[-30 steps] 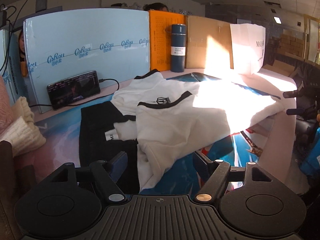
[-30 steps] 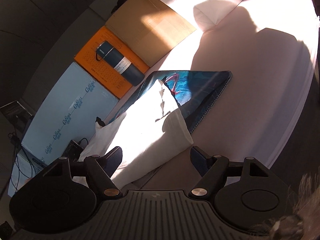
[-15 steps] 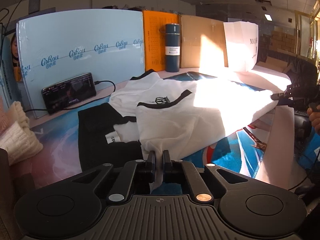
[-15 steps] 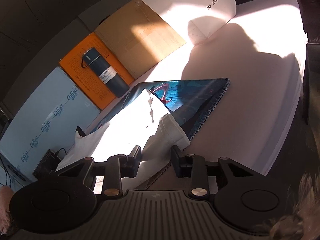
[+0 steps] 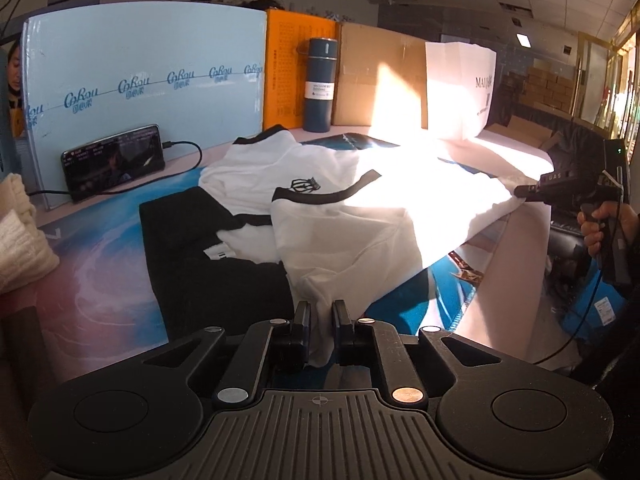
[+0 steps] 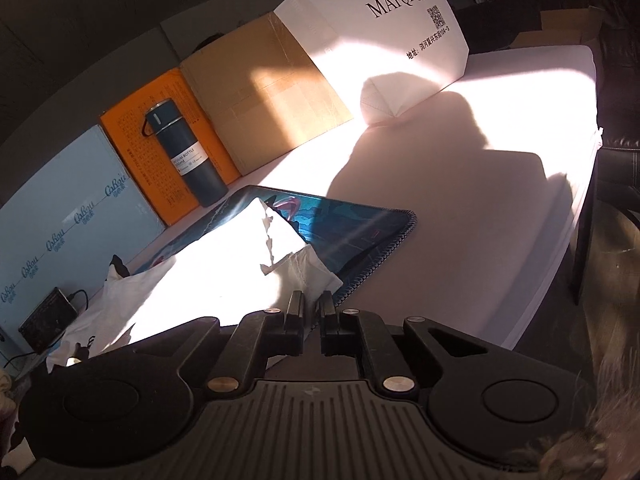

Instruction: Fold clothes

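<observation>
- Your left gripper (image 5: 321, 314) has its jaws drawn in on the near corner of the white T-shirt (image 5: 360, 224); they have just eased a little wider, yet the cloth is pinched between the pads.
- Your right gripper (image 6: 311, 307) is clamped on the shirt's other near corner (image 6: 308, 270), at the front edge of the blue patterned mat (image 6: 360, 232) (its jaws have also just eased a touch, with fabric caught between them). In the left wrist view that gripper (image 5: 522, 191) shows at the right, with the cloth lifted off the mat up to its tips.
- The T-shirt, trimmed in black with a small dark logo (image 5: 304, 186) on the chest, lies spread across the mat, its collar toward the back edge.
- A black garment (image 5: 208, 264) lies flat on the mat just left of it, partly under the white sleeve.
- A cream knit piece (image 5: 18, 248) sits at the left edge of the table.
- Farther back, a phone (image 5: 114, 162) on a cable leans against a light blue board (image 5: 140, 76).
- Along the back edge stand an orange box (image 5: 286, 76), a dark blue vacuum bottle (image 5: 319, 84), a cardboard sheet (image 5: 380, 76) and a white paper bag (image 5: 460, 88) printed MAIQI.
</observation>
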A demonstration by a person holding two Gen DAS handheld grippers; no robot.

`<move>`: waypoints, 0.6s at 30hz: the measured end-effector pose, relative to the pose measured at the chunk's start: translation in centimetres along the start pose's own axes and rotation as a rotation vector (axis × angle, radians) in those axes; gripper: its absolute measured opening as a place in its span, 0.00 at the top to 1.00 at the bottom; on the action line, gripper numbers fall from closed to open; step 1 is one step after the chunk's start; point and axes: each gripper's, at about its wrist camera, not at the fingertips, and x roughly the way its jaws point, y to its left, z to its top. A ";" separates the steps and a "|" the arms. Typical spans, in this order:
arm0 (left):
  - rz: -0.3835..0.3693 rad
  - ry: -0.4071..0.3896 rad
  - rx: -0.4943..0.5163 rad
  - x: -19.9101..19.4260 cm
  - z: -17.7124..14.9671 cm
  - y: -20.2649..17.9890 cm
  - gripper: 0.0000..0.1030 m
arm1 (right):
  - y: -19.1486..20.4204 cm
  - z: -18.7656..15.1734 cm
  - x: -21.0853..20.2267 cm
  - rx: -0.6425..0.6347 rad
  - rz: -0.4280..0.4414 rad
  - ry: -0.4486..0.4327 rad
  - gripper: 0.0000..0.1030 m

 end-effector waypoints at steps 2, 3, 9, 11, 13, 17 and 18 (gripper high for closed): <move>0.063 -0.006 0.015 0.0 -0.1 -0.5 0.38 | 0.5 -0.5 -0.2 -0.042 -0.003 -0.045 0.59; 0.096 -0.010 0.023 -0.1 -0.1 -0.7 0.09 | 0.8 -0.7 -0.4 -0.066 -0.008 -0.063 0.49; 0.222 -0.080 0.010 -1.1 1.3 0.2 0.08 | 3.4 -2.2 0.4 -0.363 -0.223 -0.158 0.21; 0.261 -0.132 -0.009 -1.2 2.6 0.8 0.07 | 3.1 -1.3 0.4 -0.309 -0.210 -0.179 0.18; 0.281 -0.188 -0.037 -1.0 4.5 1.5 0.07 | 3.4 0.0 0.5 -0.239 -0.132 -0.190 0.11; 0.277 -0.283 -0.064 0.9 9.5 3.2 0.06 | 4.3 2.3 0.9 -0.119 0.040 -0.200 0.01; 0.266 -0.297 -0.058 1.6 10.8 3.6 0.06 | 4.8 2.7 1.2 -0.109 0.092 -0.192 0.01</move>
